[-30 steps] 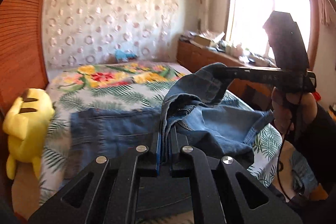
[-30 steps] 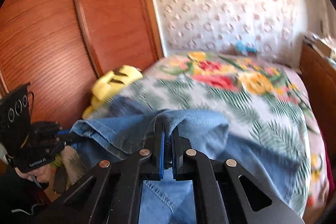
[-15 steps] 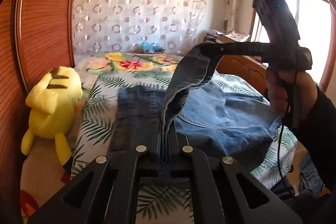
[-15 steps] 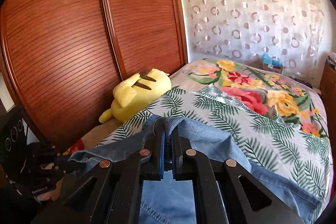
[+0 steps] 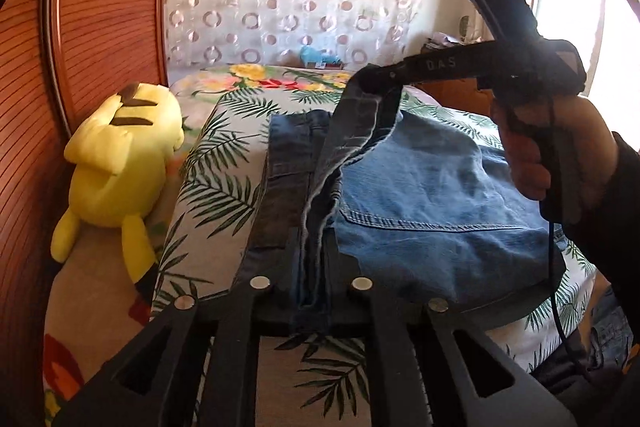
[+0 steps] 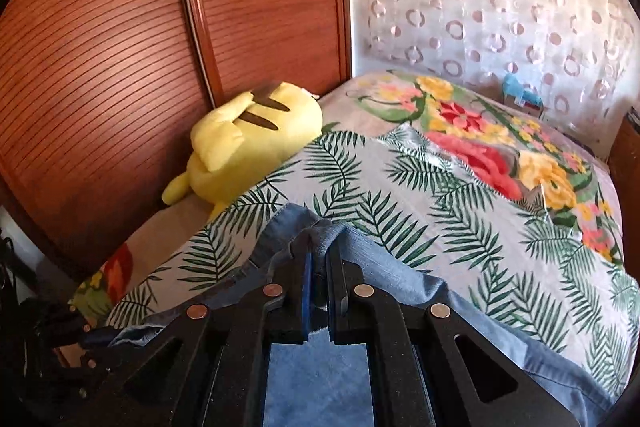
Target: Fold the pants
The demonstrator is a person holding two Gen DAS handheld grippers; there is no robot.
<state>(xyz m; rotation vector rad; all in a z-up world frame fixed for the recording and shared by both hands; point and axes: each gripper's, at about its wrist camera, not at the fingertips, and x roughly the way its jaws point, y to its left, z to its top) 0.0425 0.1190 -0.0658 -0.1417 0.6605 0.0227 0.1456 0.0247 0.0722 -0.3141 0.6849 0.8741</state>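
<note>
two hand-held grippers, left hand-held gripper, right hand-held gripper, one pants, one yellow plush

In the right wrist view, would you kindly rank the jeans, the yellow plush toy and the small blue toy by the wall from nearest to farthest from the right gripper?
1. Jeans: clamped in the right gripper.
2. Yellow plush toy: left, beside the wardrobe.
3. Small blue toy: far right, against the wall.

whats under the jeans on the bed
The palm-leaf bedspread shows around the jeans. Anything beneath the denim itself is covered.
</note>
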